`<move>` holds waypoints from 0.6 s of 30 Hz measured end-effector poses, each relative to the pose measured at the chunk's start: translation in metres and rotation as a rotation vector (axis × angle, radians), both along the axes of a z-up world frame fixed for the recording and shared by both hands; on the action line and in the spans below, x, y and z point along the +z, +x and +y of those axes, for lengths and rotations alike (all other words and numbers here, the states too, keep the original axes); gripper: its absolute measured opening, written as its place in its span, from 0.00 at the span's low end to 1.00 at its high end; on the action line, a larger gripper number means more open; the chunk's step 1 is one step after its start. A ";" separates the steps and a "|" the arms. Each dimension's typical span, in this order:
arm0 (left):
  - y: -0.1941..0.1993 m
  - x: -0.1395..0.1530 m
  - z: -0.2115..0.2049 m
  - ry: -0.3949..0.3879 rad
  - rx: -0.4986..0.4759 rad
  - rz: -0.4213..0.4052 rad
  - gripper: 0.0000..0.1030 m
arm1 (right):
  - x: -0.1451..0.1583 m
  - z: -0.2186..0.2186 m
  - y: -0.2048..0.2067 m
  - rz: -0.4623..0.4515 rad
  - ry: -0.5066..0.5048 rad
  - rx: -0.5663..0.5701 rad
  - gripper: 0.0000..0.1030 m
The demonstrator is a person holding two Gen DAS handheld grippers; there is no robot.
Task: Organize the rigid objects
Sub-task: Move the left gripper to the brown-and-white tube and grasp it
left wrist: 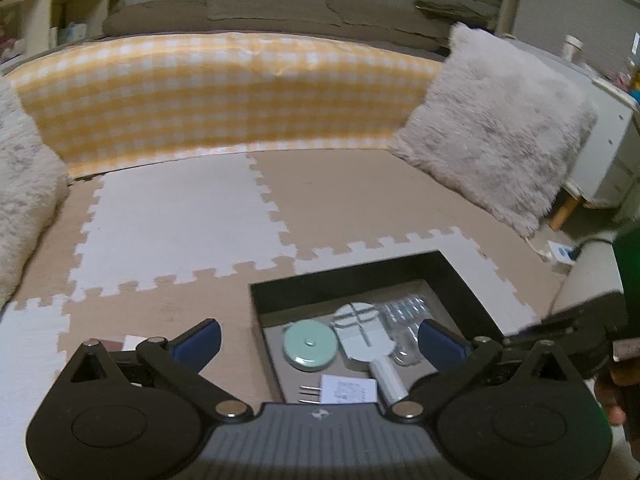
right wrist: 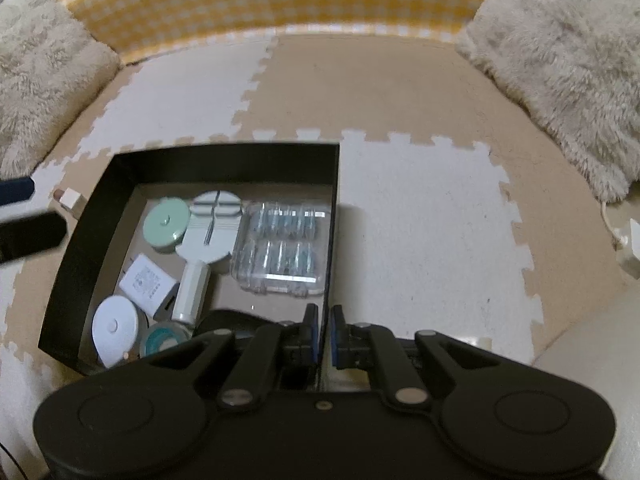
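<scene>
Nearest the right wrist lens, the right gripper [right wrist: 324, 332] has its jaws closed on the right wall of the black box [right wrist: 334, 184], the thin wall pinched between the blue-padded fingers [right wrist: 314, 334]. Open-topped, with black walls and a grey floor, the box sits on a floor of interlocking beige and white foam mats [right wrist: 420, 216].

Contents, seen from the right wrist: a mint-green round case [right wrist: 166, 224] at the far left; beside it a pale, paddle-shaped tool with a slotted round head and a straight handle [right wrist: 204, 248]; a clear plastic case [right wrist: 284, 248] of small ribbed items along the right wall; a white plug adapter [right wrist: 148, 282] with printed text; a white disc [right wrist: 114, 326] and a teal-rimmed ring [right wrist: 164, 340] at the near edge, possibly tape rolls, though blur prevents certainty.

Left gripper [left wrist: 320, 338]: jaws spread wide with nothing between them, hovering above the box's near left corner.

A small white block [right wrist: 72, 199] lies on the mat just outside the box's left wall. Fluffy cushions [right wrist: 560, 60] and a yellow checked bolster [right wrist: 280, 0] border the mats.
</scene>
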State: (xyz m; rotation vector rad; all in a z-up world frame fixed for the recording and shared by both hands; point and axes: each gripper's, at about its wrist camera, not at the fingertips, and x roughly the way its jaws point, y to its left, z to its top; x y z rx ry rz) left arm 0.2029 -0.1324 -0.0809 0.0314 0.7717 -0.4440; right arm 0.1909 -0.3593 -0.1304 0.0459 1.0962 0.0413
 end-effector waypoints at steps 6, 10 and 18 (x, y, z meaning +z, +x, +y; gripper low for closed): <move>0.011 0.004 0.026 0.000 0.120 -0.037 1.00 | -0.002 0.003 0.002 0.013 -0.047 0.022 0.12; 0.021 0.002 0.052 -0.010 0.202 -0.042 1.00 | -0.003 0.003 0.002 0.017 -0.060 0.030 0.15; 0.033 -0.031 0.086 -0.001 0.265 0.008 1.00 | -0.002 0.005 0.003 0.015 -0.046 0.047 0.06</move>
